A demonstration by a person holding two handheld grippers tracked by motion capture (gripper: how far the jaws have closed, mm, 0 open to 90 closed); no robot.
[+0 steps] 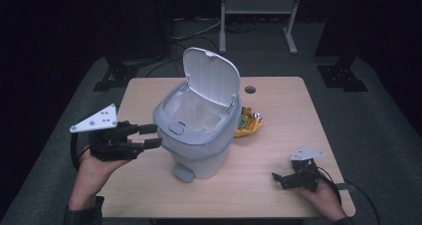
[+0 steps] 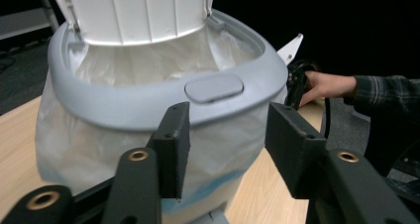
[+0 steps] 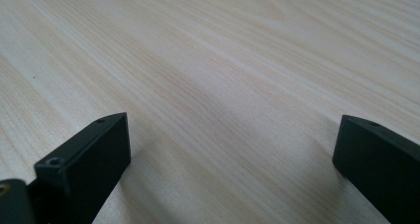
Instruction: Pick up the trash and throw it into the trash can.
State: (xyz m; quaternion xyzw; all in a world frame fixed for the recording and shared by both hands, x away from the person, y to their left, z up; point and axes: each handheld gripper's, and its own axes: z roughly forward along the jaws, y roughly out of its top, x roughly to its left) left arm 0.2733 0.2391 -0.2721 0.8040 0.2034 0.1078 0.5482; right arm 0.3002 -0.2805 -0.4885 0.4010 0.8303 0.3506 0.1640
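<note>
A small grey plastic pedal bin (image 1: pixel 199 135) stands near the middle of the pale wood-grain surface (image 1: pixel 278 185), its white hinged lid (image 1: pixel 211 75) raised upright at the far side. A thin translucent white bag liner (image 1: pixel 196 115) fills the inside and folds over the rim, hanging down the outer wall; the high view shows nothing in the liner but its own creases. A grey foot pedal (image 1: pixel 182 173) sticks out at the base toward the person. Just beside the bin on its right lies a yellow crinkled snack packet (image 1: pixel 249 123), partly hidden by the bin.

The left tool (image 1: pixel 149 136) is held level at the bin's left side, jaws parted, their tips right at the grey rim band; whether they touch it cannot be told. In the left gripper view the rim and its oval push tab (image 2: pixel 214 87) sit just beyond the spread jaws.

The right tool (image 1: pixel 281 177) rests low near the surface's right front corner, well apart from the bin, jaws wide apart over bare wood and holding nothing.
</note>
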